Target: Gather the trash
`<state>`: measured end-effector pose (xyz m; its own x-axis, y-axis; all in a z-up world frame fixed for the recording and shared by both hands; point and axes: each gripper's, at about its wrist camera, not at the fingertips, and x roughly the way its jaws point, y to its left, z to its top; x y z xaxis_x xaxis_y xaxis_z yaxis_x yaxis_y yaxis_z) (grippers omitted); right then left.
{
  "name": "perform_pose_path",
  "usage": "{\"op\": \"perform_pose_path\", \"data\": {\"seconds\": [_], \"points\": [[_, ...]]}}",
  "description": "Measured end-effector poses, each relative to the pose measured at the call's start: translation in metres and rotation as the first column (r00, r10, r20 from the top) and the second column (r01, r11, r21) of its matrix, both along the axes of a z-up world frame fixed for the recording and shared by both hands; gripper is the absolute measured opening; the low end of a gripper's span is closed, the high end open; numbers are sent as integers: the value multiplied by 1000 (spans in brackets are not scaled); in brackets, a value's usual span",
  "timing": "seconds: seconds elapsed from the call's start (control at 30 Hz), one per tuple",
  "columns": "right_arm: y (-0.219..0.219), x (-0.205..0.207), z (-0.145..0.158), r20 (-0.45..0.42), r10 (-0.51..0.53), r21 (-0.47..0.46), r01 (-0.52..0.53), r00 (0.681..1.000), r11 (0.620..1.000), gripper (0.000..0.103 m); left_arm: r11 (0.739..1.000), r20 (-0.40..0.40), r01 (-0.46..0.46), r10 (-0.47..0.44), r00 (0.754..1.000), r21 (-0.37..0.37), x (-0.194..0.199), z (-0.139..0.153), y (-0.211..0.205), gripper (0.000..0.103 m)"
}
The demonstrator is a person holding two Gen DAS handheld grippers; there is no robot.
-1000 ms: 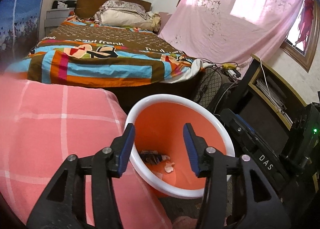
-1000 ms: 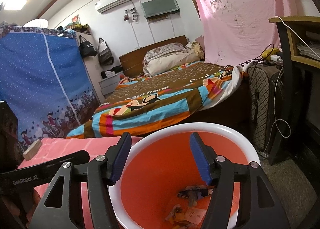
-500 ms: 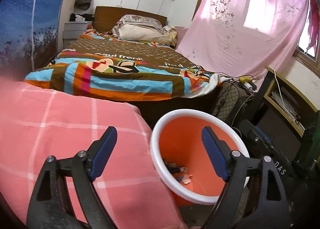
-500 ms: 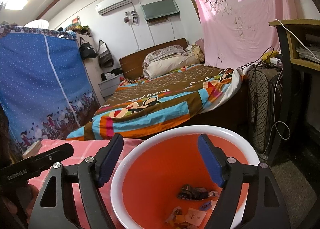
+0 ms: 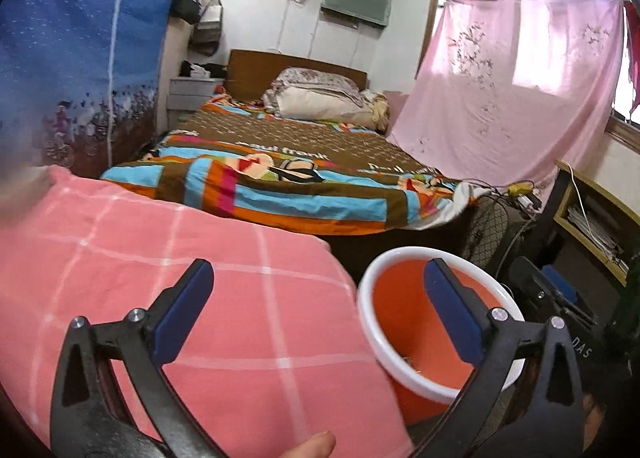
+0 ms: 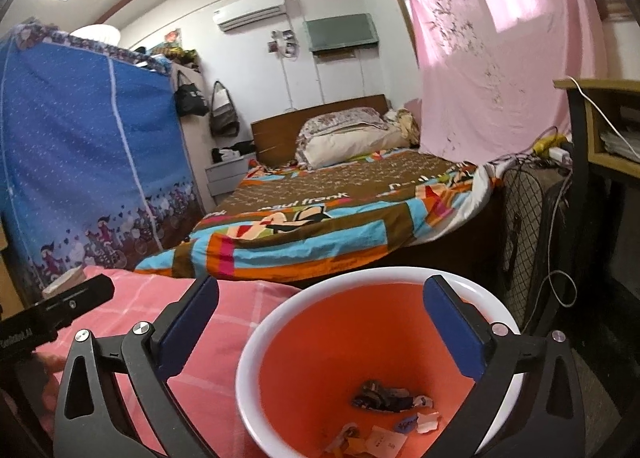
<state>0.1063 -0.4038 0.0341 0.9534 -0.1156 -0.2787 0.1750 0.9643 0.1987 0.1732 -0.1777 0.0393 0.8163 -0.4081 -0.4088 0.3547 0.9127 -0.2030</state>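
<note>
An orange bin with a white rim [image 6: 256,338] stands on the floor beside a pink checked cloth [image 6: 224,346]. Several scraps of trash [image 6: 384,402] lie at its bottom. My right gripper [image 6: 320,318] is open and empty, above the bin's mouth. My left gripper [image 5: 320,306] is open and empty, over the edge of the pink cloth [image 5: 200,298], with the bin's rim [image 5: 368,322] at its right finger. The left gripper's body [image 6: 56,314] shows at the left of the right wrist view.
A bed with a striped blanket [image 5: 300,185] lies behind the pink cloth. A blue fabric wardrobe [image 6: 80,145] stands at the left. A fan grille [image 6: 520,225], cables and a wooden shelf [image 5: 592,217] are at the right. A pink curtain [image 5: 520,89] hangs behind them.
Both grippers opened wider. The left gripper moved left and up, from over the bin to over the pink cloth. The right gripper stayed over the bin.
</note>
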Motion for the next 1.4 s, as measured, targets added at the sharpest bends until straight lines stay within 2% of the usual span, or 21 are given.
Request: {"op": "perform_pose_path", "data": {"seconds": [0.33, 0.5, 0.83, 1.03, 1.4], "points": [[52, -36, 6, 69, 40, -74, -35, 997, 997, 103, 995, 89, -103, 104, 991, -10, -44, -2, 62, 103], [79, -64, 8, 120, 45, -123, -30, 992, 992, 103, 987, 144, -161, 160, 977, -5, -71, -8, 88, 103], [110, -116, -3, 181, 20, -167, 10, 983, 986, 103, 979, 254, -196, 175, 951, 58, -120, -20, 114, 103], [118, -129, -17, 180, 22, -196, 14, 983, 980, 103, 979, 252, -196, 176, 952, 54, -128, -26, 121, 103], [114, -131, -29, 161, 7, -176, 22, 987, 984, 103, 977, 229, -207, 190, 955, 50, -132, -35, 126, 103]]}}
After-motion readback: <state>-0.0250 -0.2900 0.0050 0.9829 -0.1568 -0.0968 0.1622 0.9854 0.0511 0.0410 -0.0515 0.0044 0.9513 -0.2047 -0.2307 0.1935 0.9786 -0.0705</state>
